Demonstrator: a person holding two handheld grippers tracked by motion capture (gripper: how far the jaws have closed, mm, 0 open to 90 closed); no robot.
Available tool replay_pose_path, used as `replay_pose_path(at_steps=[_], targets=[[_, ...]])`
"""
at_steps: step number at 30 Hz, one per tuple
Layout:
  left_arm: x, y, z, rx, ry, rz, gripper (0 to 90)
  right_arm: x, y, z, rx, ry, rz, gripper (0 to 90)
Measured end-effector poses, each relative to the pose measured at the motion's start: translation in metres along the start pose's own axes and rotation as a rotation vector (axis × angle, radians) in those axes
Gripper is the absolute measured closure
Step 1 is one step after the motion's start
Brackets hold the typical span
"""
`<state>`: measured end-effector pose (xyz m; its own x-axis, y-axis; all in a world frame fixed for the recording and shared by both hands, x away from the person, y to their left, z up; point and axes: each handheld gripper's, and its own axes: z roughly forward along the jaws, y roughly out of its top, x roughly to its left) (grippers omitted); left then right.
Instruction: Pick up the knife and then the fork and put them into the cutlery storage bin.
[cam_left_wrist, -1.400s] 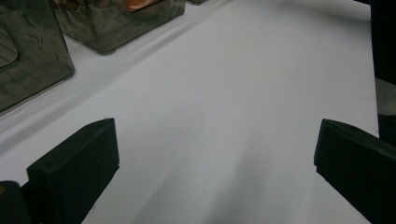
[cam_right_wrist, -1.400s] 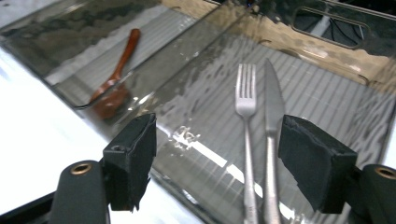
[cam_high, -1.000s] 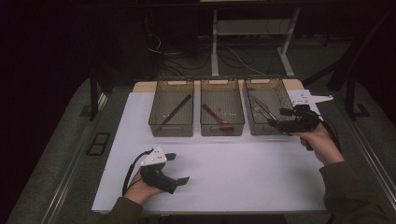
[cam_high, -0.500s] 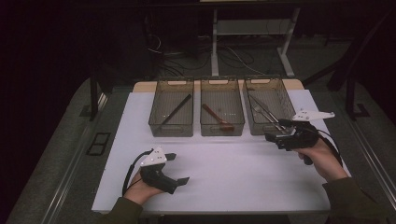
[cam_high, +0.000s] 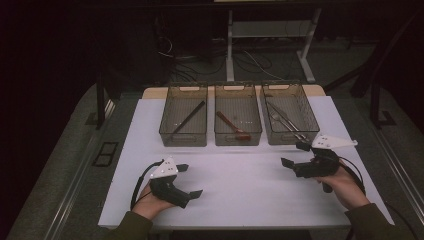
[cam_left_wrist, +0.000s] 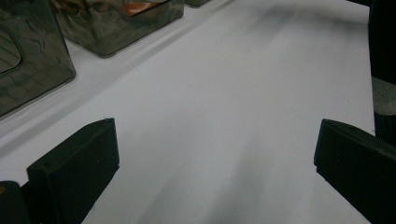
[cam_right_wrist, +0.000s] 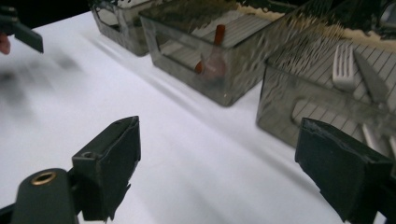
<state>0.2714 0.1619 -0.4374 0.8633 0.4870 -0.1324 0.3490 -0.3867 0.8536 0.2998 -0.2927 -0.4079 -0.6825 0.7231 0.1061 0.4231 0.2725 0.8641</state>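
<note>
Since 1 second earlier, the right gripper (cam_high: 295, 156) has been drawn back from the right bin (cam_high: 311, 116), jaws opened wide and empty; the cutlery (cam_high: 286, 120) lies lengthwise inside, just ahead.

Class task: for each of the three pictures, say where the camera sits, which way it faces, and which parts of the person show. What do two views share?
High view: above the near edge, facing forward and down on the white table; both forearms, left tongs, right tongs.
Left gripper view: low, over bare table; its black jaws.
Right gripper view: toward three smoky clear plastic bins; its jaws.
Shared: the right bin's silver metal fork, also in the high view.
</note>
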Motion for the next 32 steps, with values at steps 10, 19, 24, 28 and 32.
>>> replay_pose_path(at_steps=[10, 19, 24, 28, 32], targets=[[0.000, 0.000, 0.000, 0.002, -0.001, 0.001, 0.0, 0.010, -0.027, -0.002, 0.013, 0.024, 0.025, 13.5], [0.000, 0.000, 0.001, 0.002, -0.002, -0.001, 0.0, 0.017, -0.041, -0.006, 0.018, 0.036, 0.036, 13.5], [0.001, 0.000, 0.000, -0.001, -0.001, 0.000, 0.0, 0.019, -0.048, -0.009, 0.030, 0.040, 0.035, 13.5], [0.001, -0.001, 0.000, 0.000, -0.001, 0.000, 0.0, 0.018, -0.051, -0.011, 0.038, 0.032, 0.035, 13.5], [0.001, 0.000, 0.000, 0.000, 0.001, 0.001, 0.0, 0.017, -0.052, -0.011, 0.046, 0.028, 0.027, 13.5]])
